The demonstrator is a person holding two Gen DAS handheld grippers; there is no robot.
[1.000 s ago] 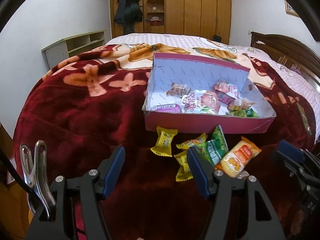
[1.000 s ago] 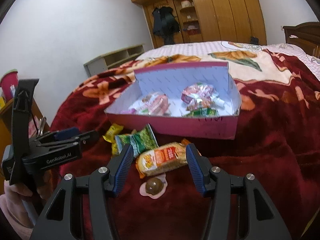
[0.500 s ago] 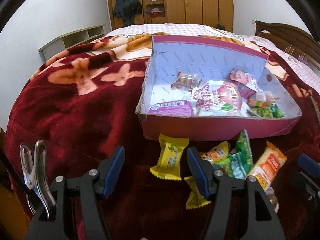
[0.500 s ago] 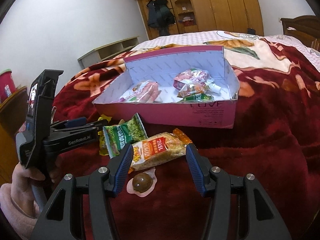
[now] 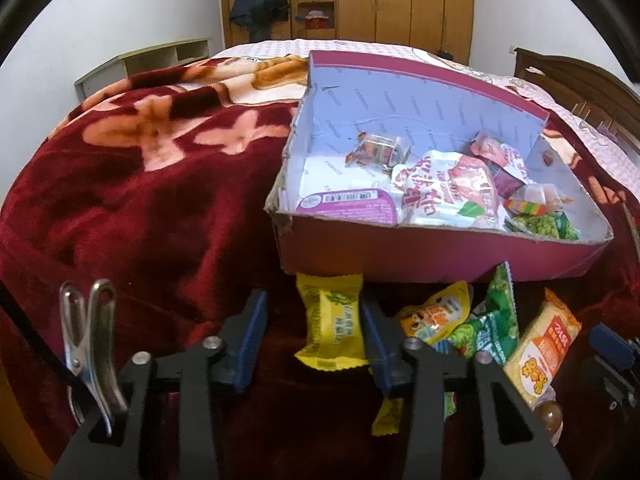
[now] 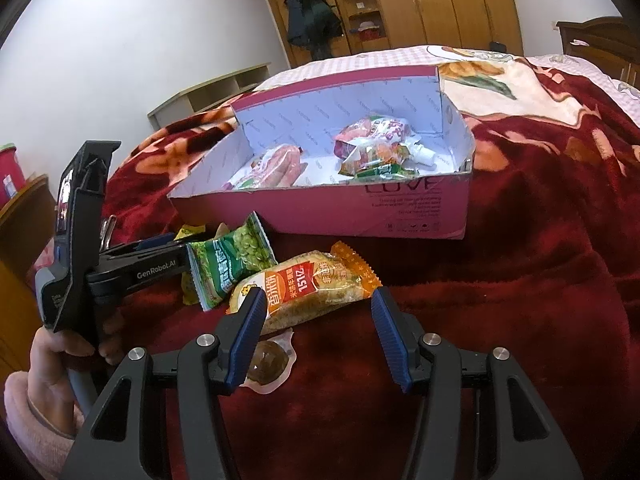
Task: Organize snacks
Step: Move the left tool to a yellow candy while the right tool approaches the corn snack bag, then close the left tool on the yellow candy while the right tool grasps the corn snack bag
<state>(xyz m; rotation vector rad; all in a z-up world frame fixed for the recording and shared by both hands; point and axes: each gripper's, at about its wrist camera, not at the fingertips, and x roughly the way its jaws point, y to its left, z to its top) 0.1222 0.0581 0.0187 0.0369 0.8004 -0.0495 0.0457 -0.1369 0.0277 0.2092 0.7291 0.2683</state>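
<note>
A pink cardboard box holding several snack packets sits on the red blanket. In front of it lie loose snacks. My left gripper is open around a yellow packet, its fingers on either side. Beside it lie an orange-yellow packet, a green pea packet and an orange rice-cracker packet. My right gripper is open and low over the rice-cracker packet's near edge. A round brown sweet lies by its left finger.
The red flowered blanket covers the bed. A wooden headboard stands at the right, a wardrobe at the back and a low shelf by the left wall. The left gripper's body shows in the right wrist view.
Both grippers have moved forward and down toward the loose snacks. The left one now straddles the yellow packet; the right one has closed in on the rice-cracker packet.
</note>
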